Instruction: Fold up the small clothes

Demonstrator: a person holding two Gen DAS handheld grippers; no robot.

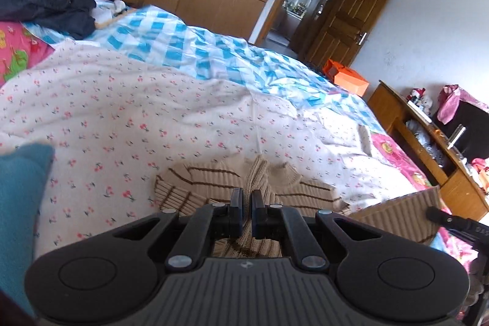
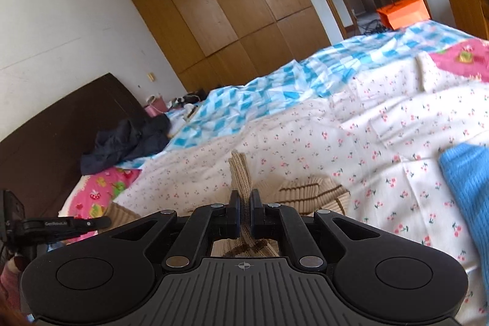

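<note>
A small beige knit sweater with brown stripes (image 1: 195,185) lies on the cherry-print bedspread (image 1: 122,112), part of it lifted off the bed. My left gripper (image 1: 247,196) is shut on a bunched ribbed fold of it that sticks up between the fingers. In the right wrist view my right gripper (image 2: 243,197) is shut on another ribbed strip of the same sweater (image 2: 308,188), which rises past the fingertips. The other gripper shows at each view's edge, one at the right (image 1: 455,223) and one at the left (image 2: 61,225).
A blue knit garment (image 2: 467,188) lies on the bedspread beside the sweater, seen also as the teal cloth (image 1: 21,203). Dark clothes (image 1: 52,2) are piled by the headboard. A blue checked sheet (image 1: 198,48) covers the far side. Wardrobe, orange box (image 1: 348,78) and wooden shelf (image 1: 428,142) stand beyond.
</note>
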